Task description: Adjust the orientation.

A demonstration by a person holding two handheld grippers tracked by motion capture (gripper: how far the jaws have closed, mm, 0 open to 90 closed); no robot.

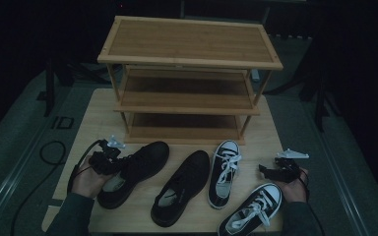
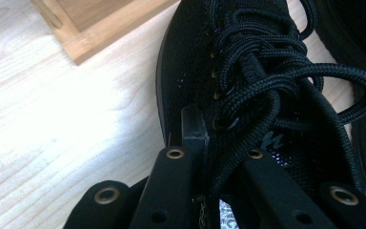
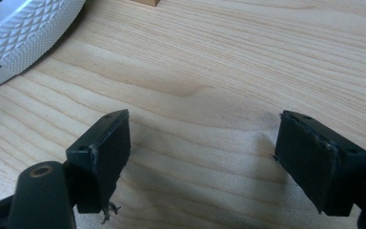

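Left tongs (image 1: 114,160): squeezed tight on the side of the black sneaker (image 1: 135,169), which sits on the desk (image 1: 98,118).
Right tongs (image 1: 268,170): wide apart, nothing in them.
Done: no shoe is on the shoe rack (image 1: 189,78) yet.
Left: all four shoes, I think.

You're looking at the black lace-up shoe (image 1: 135,172) lying upright on the table's left side, toe pointing toward the rack.

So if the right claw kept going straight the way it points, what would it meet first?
Probably the white-laced sneaker to its left; the open right claw has bare table ahead first, though depth is unclear.
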